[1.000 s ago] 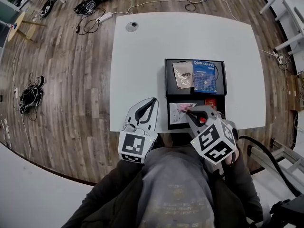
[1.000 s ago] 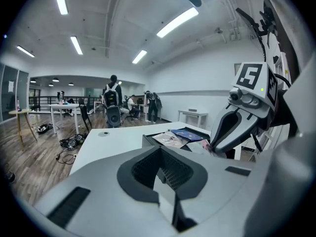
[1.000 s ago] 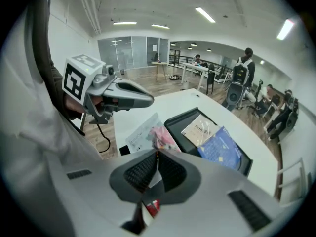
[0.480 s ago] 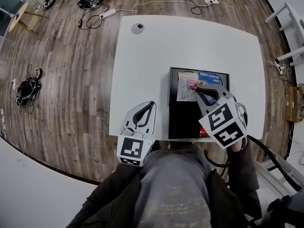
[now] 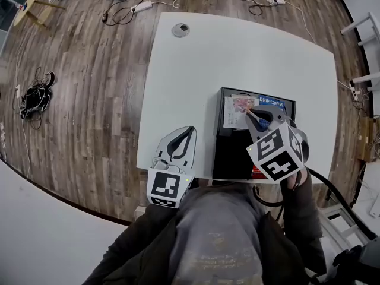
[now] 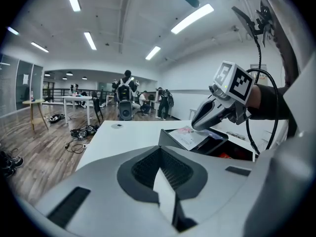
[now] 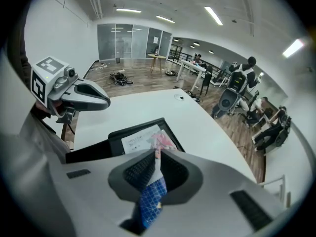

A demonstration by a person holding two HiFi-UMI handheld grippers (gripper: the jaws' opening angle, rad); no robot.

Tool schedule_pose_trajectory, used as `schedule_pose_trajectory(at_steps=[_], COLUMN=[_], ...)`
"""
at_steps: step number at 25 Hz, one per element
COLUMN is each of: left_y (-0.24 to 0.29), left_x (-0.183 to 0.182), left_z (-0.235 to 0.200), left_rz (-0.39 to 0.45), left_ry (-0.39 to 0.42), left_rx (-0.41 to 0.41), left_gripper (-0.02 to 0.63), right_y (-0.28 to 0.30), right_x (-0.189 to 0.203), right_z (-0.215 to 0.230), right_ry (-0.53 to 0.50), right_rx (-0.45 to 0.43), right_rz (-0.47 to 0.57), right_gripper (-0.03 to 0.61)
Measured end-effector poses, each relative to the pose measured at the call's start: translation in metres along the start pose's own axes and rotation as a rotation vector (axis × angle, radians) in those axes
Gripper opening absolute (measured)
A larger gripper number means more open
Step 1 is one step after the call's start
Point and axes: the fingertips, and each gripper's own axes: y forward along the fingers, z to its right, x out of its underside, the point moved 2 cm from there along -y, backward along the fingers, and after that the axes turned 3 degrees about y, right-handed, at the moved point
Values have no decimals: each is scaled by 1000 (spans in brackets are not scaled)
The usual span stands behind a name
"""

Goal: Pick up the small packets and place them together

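The white table [image 5: 196, 82] carries a black two-compartment tray [image 5: 231, 153]. The right gripper [image 5: 252, 113] points toward 11 o'clock over the far compartment. Its jaws are opening, tips pinching a corner of the white, pink-printed packet [image 5: 236, 108], which lies beside the blue drip-coffee packet [image 5: 272, 102]. A small red packet [image 5: 256, 172] lies at the jaws' 6 o'clock, nearest this hand and probably next. The left gripper [image 5: 190, 128] hangs clenched and empty at 8 o'clock.
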Motion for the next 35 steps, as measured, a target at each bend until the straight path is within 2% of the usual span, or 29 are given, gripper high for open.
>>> schedule_pose_trajectory(at_steps=[2,6,10,13,16,18,21,22,24,28,31,33,35], left_y=[-1,-2,-4,-1,0,1,3,5,7,11,17,24,30], left_x=[-1,1,-4,-4,-3,-4,-7,-8,-11,-27,-38,-33,-21], left_z=[-1,2,5,19,40,53,72,78,90,129,166,189,209], left_rz=[2,6,22,22,12,9,8,7,3,-2,-1,-41,-121], left_ry=[1,3,28,49,77,103,145,158,192,332,515,620,683], left_rx=[0,8,41,98,155,200,269,289,330,467,580,654,735], left_gripper=[2,2,2,2,2,2,2,2,2,2,2,2,2], right_y=[0,-10,-46,-79,-103,-110,-108,-106,-105,-113,-115,-114,-115], right_x=[-1,-3,-1,28,67,90,118,124,135,150,159,162,165], right_z=[0,0,17,33,35,25,-1,-9,-21,-23,-23,-24,-22], right_ry=[-3,23,103,194,274,325,385,399,430,479,503,516,529], right_rx=[6,19,131,254,323,339,318,307,294,324,333,331,332], right_rz=[1,40,106,107,88,69,40,34,34,52,64,70,78], right_gripper=[33,91,91,91,91,89,87,75,3,5,4,5,4])
